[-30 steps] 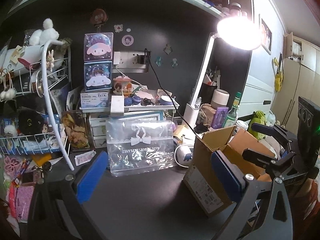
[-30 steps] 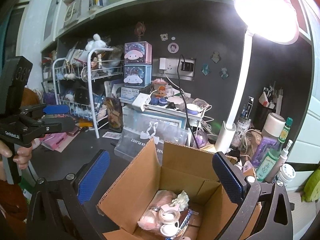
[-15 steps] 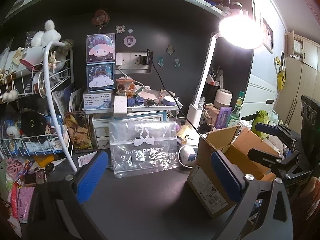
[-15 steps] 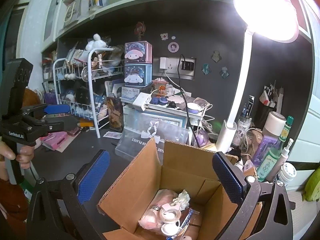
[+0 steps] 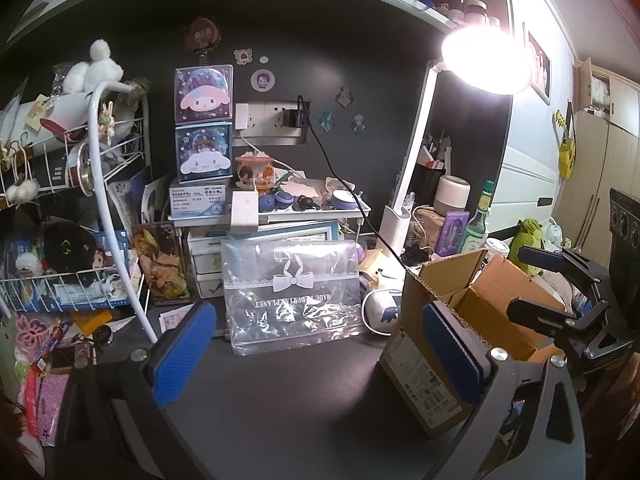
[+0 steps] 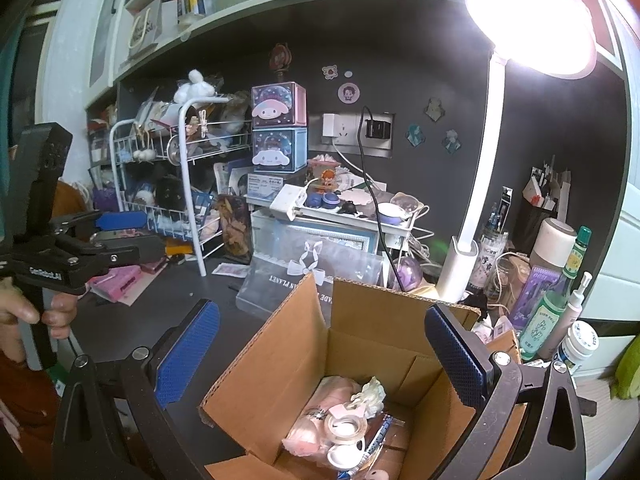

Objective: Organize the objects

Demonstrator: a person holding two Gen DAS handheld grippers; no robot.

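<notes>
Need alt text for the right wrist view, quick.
The open right claw hangs over an open cardboard box holding tape rolls and pink items. Behind it stands a cluttered desk under a bright lamp.

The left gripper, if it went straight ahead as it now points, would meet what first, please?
Probably the clear plastic pouch standing on the desk: it sits centred ahead of the open left gripper. Depth is uncertain.
</notes>
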